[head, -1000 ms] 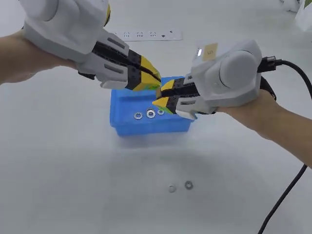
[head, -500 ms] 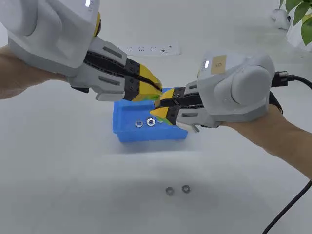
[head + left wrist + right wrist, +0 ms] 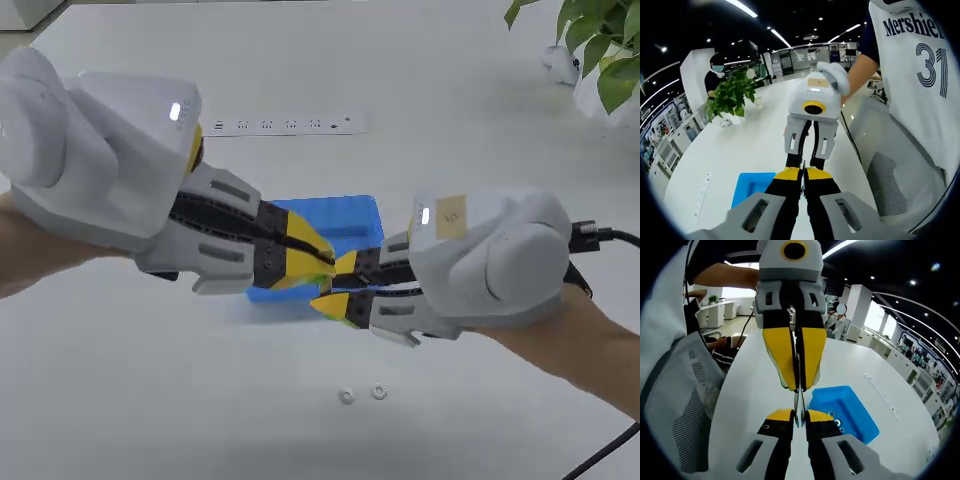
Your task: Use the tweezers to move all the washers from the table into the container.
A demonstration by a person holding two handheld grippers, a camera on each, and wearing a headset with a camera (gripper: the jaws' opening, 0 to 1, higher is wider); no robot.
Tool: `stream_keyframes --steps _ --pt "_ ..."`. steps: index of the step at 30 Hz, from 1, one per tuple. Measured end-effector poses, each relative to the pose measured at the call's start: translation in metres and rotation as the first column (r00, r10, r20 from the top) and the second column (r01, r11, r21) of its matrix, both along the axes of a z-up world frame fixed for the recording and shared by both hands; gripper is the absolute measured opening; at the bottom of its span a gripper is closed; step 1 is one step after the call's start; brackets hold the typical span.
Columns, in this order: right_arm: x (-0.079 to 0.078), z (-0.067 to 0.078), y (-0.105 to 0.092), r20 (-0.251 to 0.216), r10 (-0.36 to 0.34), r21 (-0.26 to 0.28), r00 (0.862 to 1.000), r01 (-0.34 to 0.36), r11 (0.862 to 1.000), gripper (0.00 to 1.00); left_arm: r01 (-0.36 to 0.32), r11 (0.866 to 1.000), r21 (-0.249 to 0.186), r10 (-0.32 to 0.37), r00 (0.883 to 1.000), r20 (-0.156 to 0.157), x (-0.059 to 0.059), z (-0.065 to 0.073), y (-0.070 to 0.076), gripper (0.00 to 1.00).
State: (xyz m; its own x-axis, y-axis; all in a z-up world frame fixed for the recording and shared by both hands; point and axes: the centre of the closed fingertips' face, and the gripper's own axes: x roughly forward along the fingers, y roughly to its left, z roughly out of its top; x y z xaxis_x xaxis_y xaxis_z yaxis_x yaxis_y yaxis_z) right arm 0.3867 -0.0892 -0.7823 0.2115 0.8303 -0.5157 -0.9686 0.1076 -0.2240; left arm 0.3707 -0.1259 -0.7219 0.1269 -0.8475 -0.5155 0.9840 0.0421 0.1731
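My left gripper and my right gripper meet tip to tip just above the near edge of the blue container. Thin metal tweezers run between both pairs of yellow jaws, and each gripper is shut on them. In the right gripper view my own jaws hold one end, and the left gripper clamps the other. Several washers lie inside the container. Two washers rest on the white table in front of the grippers.
A white power strip lies on the table behind the container. A potted plant stands at the far right corner. The right gripper's black cable trails off to the right. People stand and sit in the background.
Both grippers have come from over the container's middle to its near edge, tips still together. The head camera has shifted, so more of the far table shows.
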Motion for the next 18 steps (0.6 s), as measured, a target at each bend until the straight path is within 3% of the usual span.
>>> stream_keyframes --steps 4,8,14,17,18 --pt "-0.012 -0.003 -0.002 -0.006 0.010 -0.006 1.000 -0.010 1.000 0.10 -0.005 1.000 -0.005 0.005 1.000 0.005 -0.014 -0.002 -0.002 0.06" --pt "-0.020 -0.004 -0.004 -0.010 0.011 -0.009 1.000 -0.012 1.000 0.10 -0.025 0.999 -0.027 0.025 1.000 -0.006 -0.020 -0.002 -0.002 0.06" --pt "-0.039 -0.015 -0.006 -0.043 0.016 -0.008 0.999 -0.016 1.000 0.10 -0.018 1.000 -0.025 0.016 0.999 -0.048 -0.036 -0.012 -0.007 0.06" --pt "-0.045 -0.024 -0.009 -0.049 0.025 -0.034 0.998 -0.027 0.999 0.10 -0.016 0.999 -0.032 0.013 0.996 -0.083 -0.042 -0.022 -0.008 0.06" --pt "-0.048 -0.028 -0.010 -0.055 0.031 -0.042 0.998 -0.033 0.999 0.10 -0.018 0.999 -0.032 0.015 0.997 -0.082 -0.042 -0.024 -0.008 0.06"
